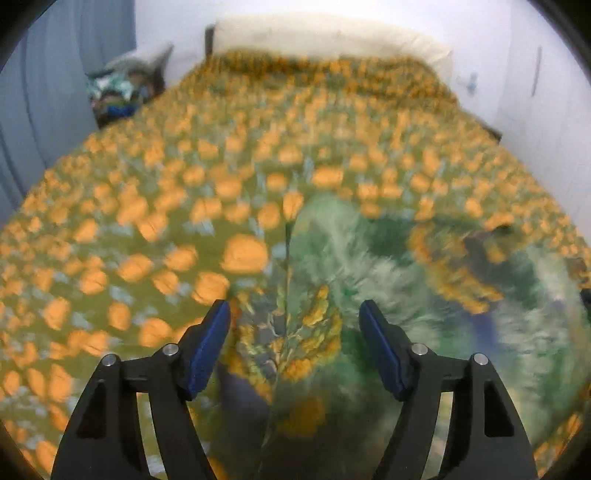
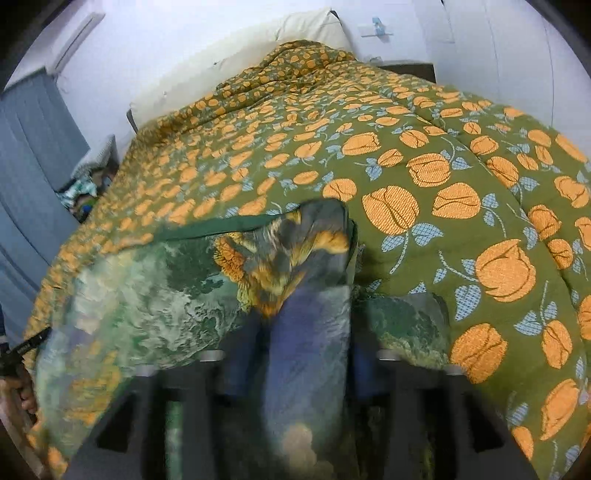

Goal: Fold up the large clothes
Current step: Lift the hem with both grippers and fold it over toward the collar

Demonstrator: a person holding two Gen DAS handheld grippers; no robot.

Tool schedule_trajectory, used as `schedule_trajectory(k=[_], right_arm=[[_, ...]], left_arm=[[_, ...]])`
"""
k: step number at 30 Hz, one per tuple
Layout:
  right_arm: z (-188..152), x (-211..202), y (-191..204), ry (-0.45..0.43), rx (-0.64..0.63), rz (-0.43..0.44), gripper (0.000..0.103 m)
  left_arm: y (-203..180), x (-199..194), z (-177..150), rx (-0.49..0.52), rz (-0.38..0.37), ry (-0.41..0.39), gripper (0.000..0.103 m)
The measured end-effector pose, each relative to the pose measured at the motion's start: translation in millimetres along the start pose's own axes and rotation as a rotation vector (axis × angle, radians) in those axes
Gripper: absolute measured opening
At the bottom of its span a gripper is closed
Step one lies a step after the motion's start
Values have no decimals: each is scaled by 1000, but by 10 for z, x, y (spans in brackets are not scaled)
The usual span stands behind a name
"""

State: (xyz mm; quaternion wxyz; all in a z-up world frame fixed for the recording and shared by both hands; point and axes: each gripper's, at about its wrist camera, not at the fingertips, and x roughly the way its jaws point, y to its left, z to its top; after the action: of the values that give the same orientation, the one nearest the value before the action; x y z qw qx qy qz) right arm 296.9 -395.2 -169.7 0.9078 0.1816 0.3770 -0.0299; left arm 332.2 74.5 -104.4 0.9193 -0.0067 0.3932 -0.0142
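lying lengthwise toward the pillow, green patterned garment (image 1: 369, 258) on bedspread (image 1: 147, 221).

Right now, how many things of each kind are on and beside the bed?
Bedspread, olive with orange flowers: 1
Green patterned garment: 1
Pillow, cream: 1
Pile of clothes beside the bed: 1
Total: 4

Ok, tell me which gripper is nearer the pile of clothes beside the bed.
Left. The left gripper is on the pile of clothes side of the garment; the right gripper is farther across.
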Motion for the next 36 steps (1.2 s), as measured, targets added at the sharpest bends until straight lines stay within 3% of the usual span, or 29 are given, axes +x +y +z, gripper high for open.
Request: schedule_trajectory(k=[3,4,7,9,11,12,15,19,21,27,36], right_arm=[[56,-456,68,-97,-55,-62,70],[62,-592,109,-122,-77,-72,71],[22,-903,304,-149,-109,-27,75],[-41,-964,434,-138,-97,43,75],[-189,-985,589,-137,-91,123,78],[-271,-970,629,-135,-99,141,80],[-541,-731,724,-99,-142,124,82],[-773,-434,687,-41,-158,94,82],[-752,-389,686,-42,-165,91,82],[-712,-295,661,-29,-154,95,83],[-691,-370,584,-29,-130,116,83]], left_arm=[[-262,-491,91,80,-66,-85,92],[-434,-606,110,111,-124,-99,94],[-1046,-586,124,202,-279,-55,97],[-1444,-361,112,244,-331,-17,97],[-1817,27,96,285,-321,38,97],[-2039,367,77,323,-282,89,96],[-2275,1036,43,325,-201,195,99],[-2228,1342,236,227,-140,178,103],[-2270,1457,292,233,-127,181,103],[-2293,1340,233,277,-114,176,102],[-2198,534,-262,456,-160,150,102]])
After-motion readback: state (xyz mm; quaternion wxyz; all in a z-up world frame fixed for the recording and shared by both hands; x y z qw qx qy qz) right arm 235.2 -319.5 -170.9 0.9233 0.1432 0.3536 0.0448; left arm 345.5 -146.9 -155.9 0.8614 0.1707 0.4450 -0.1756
